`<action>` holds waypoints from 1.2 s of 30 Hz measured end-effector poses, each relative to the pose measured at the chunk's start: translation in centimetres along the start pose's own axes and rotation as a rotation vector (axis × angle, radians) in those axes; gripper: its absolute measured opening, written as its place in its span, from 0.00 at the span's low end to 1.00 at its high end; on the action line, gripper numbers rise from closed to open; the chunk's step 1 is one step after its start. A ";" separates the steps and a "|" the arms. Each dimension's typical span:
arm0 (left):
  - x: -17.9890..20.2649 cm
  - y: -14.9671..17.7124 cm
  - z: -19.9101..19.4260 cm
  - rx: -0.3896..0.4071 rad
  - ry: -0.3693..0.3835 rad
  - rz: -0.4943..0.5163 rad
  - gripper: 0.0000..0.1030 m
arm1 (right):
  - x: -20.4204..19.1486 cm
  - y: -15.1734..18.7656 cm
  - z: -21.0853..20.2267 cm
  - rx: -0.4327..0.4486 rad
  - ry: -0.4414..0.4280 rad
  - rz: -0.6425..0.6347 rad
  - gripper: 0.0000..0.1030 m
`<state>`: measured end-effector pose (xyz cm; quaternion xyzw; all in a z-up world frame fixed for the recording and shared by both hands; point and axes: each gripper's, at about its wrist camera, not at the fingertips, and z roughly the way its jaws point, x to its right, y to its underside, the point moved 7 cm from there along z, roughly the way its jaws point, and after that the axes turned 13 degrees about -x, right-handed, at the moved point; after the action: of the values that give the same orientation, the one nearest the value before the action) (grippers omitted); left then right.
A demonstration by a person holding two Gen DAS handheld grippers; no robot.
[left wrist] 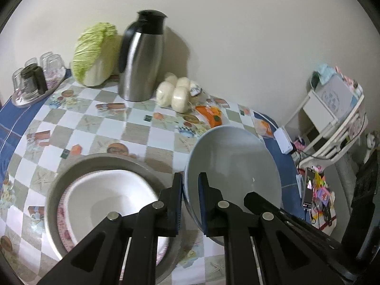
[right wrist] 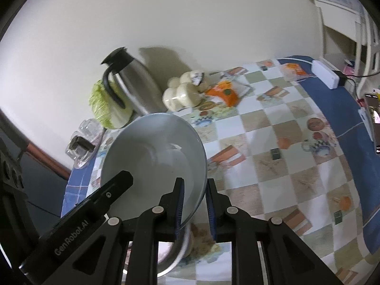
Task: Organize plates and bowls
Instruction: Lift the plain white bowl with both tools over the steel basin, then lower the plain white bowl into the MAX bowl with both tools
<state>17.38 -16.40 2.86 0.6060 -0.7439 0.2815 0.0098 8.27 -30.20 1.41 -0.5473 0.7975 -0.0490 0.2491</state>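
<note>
While both grippers, left and right, pinch the tilted bowl's rim from opposite sides, a plate sits beside it on the table

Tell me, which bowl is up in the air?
The pale blue-grey bowl, pinched at its rim by both grippers. The white bowl sits nested in dishes on the table.

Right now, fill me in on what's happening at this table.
A person with a gripper in each hand is sorting dishes. Both grippers have their jaws closed on the rim of one large pale blue bowl: the left gripper on one side, the right gripper on the opposite side, holding it tilted above the checkered tablecloth. Beside it, a white bowl already sits nested in a patterned plate inside a grey plate. A steel thermos and cabbage stand behind.
</note>
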 end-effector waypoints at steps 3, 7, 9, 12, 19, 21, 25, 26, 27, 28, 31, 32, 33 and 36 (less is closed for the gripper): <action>-1.7 0.1 -1.1 0.016 0.006 -0.034 0.11 | -1.8 0.4 0.1 -0.003 -0.010 -0.034 0.20; -4.1 0.2 -2.4 0.039 0.011 -0.079 0.11 | -4.5 0.8 0.4 -0.006 -0.018 -0.085 0.20; -5.4 0.2 -3.3 0.056 0.012 -0.103 0.11 | -5.6 1.0 0.6 -0.011 -0.026 -0.104 0.20; -6.8 0.3 -4.3 0.072 0.009 -0.127 0.11 | -7.4 1.5 1.1 -0.023 -0.042 -0.131 0.20; -10.2 0.9 -5.3 0.078 0.013 -0.188 0.11 | -10.7 2.5 2.4 -0.049 -0.052 -0.189 0.20; -10.8 1.0 -5.4 0.075 0.013 -0.198 0.11 | -11.4 2.9 2.8 -0.058 -0.046 -0.202 0.20; -11.5 1.2 -5.5 0.068 0.013 -0.210 0.11 | -12.2 3.3 3.3 -0.069 -0.029 -0.222 0.20; -11.7 1.3 -5.5 0.067 0.014 -0.210 0.11 | -12.3 3.4 3.3 -0.071 -0.026 -0.226 0.20; -11.7 1.3 -5.5 0.065 0.015 -0.210 0.11 | -12.4 3.4 3.4 -0.073 -0.024 -0.229 0.20; -11.8 1.4 -5.4 0.060 0.017 -0.209 0.11 | -12.5 3.5 3.5 -0.075 -0.022 -0.231 0.20; -11.8 1.6 -4.7 0.035 0.021 -0.207 0.11 | -12.3 3.6 3.7 -0.083 -0.015 -0.233 0.20; -11.7 1.6 -4.5 0.026 0.021 -0.206 0.11 | -12.2 3.6 3.8 -0.085 -0.012 -0.230 0.21; -11.7 1.7 -4.2 0.017 0.020 -0.203 0.11 | -12.1 3.6 4.0 -0.089 -0.008 -0.228 0.21; -11.3 1.9 -3.5 -0.011 0.013 -0.194 0.12 | -11.5 3.6 4.4 -0.104 0.013 -0.220 0.22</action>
<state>17.55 -4.54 0.96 0.6732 -0.6834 0.2790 0.0453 10.36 -17.58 0.26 -0.6432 0.7357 -0.0382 0.2085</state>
